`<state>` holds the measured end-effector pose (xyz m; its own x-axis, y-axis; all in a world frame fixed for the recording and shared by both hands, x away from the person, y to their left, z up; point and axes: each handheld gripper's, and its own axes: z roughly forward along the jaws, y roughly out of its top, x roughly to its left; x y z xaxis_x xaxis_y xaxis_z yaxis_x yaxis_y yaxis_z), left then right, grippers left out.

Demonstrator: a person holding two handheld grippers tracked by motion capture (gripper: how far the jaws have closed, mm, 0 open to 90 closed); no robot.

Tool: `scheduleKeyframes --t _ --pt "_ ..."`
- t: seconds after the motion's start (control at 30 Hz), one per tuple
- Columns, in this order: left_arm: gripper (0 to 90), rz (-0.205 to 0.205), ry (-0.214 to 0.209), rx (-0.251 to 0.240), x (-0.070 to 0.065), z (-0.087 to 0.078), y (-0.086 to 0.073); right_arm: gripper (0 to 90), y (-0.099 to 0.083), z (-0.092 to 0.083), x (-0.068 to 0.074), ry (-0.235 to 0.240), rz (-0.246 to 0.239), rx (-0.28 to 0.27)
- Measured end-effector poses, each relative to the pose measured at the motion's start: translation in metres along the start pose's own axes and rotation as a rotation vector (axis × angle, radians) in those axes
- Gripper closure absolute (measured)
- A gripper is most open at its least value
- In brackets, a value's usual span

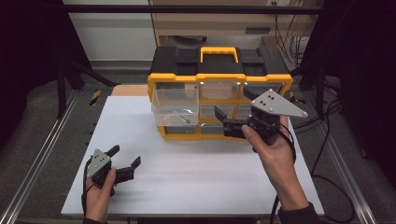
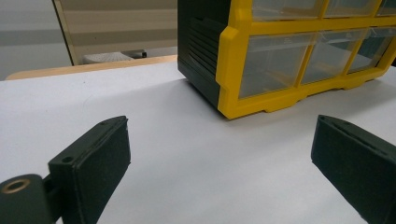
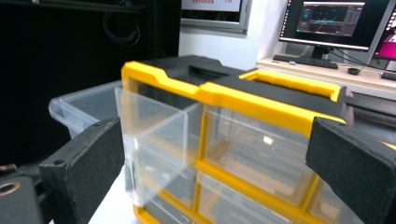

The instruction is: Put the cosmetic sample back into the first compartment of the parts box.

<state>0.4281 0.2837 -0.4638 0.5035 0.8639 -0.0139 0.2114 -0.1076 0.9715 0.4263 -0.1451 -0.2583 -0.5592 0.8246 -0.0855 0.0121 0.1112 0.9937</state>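
1. A yellow and black organizer box (image 1: pixel 219 74) stands at the far side of the white table (image 1: pixel 196 177). It has a yellow handle (image 1: pixel 219 50) on its black top and rows of clear drawers in its front.
2. One clear drawer (image 1: pixel 175 106), at the left of the front, is pulled far out of the box and stays over the table. A small object lies inside it, but it is too small to tell what it is.
3. The right tongs (image 1: pixel 219 119) are held up in front of the box, near its middle drawers and just beside the pulled-out drawer. Their jaws stand wide apart and they grip nothing.
4. In the right gripper view, the pulled-out drawer (image 3: pixel 126 135) is between the two black jaws, closer to the left jaw. I cannot tell if a jaw touches it.
5. The left tongs (image 1: pixel 125 156) are low over the near left part of the table, well apart from the box. Their jaws are also spread open and hold nothing.
6. In the left gripper view, the corner of the organizer box (image 2: pixel 233 70) is ahead, and bare table (image 2: pixel 187 163) lies between the jaws.
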Motion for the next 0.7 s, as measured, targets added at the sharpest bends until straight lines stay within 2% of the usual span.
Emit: scheduleKeyframes --t 0.2,0.4,0.7 --pt "4.4 0.008 -0.003 0.004 -0.002 0.001 0.0 7.2 -0.011 -0.011 -0.01 -0.025 -0.051 0.003" --pt "4.3 0.0 0.003 0.002 -0.001 -0.001 -0.001 7.8 -0.026 -0.02 -0.019 -0.037 -0.05 -0.002" --pt "4.3 0.008 -0.002 0.004 -0.003 0.0 0.0 5.5 -0.06 -0.036 -0.034 -0.08 -0.031 0.024"
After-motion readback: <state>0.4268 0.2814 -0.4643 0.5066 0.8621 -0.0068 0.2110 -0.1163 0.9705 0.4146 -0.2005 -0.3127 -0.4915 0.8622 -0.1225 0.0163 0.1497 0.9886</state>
